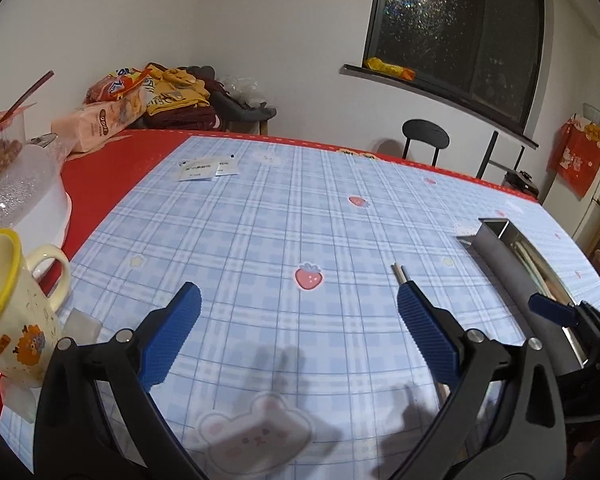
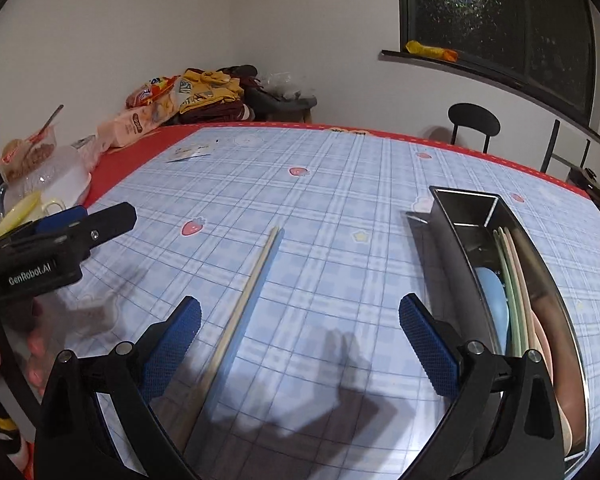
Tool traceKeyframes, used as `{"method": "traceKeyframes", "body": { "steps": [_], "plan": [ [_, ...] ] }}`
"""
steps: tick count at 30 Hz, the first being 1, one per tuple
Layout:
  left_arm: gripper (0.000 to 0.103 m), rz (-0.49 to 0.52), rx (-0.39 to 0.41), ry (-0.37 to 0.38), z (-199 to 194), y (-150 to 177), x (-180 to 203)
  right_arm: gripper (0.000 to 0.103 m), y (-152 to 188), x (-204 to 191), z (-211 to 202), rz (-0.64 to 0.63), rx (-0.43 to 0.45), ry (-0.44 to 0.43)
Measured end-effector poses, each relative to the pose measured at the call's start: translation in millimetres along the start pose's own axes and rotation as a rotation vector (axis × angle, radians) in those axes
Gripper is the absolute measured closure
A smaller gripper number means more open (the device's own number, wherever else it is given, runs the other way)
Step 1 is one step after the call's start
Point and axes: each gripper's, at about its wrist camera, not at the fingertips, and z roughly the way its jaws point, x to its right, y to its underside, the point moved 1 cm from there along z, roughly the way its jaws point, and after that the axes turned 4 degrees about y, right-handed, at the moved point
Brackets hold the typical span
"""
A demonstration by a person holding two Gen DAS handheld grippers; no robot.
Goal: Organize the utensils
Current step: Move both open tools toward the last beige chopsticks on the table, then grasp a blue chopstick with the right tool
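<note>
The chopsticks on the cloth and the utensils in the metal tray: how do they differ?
The chopsticks lie loose on the checked tablecloth between the right gripper's open fingers; the utensils are packed inside the metal tray. The chopsticks are a plain pale pair; the utensils are blue, green and pink. The chopsticks lie flat; the utensils stand on edge. All point lengthwise away from the camera.

We see a surface [image 2: 319, 184] with blue plaid cloth and pink strawberries, a red border, blue-padded tongs [image 2: 300, 332], a silver tray [image 2: 443, 232], cream chopsticks [image 2: 252, 280].
</note>
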Motion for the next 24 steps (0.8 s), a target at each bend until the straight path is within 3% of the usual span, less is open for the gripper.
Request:
{"method": "traceKeyframes", "body": {
  "steps": [8,17,24],
  "plan": [
    [0.006,0.066,-0.032,-0.019,6.3,7.3,13.5,0.007,10.3,-1.9,10.0,-0.034,-0.120,0.000],
    [0.006,0.039,-0.052,-0.019,8.7,8.6,10.3,0.007,15.5,-19.7,19.7,-0.132,-0.172,0.049],
    [0.006,0.045,-0.062,-0.022,10.3,9.2,11.9,0.007,14.8,-11.6,25.2,-0.096,-0.197,0.053]
  ]
}}
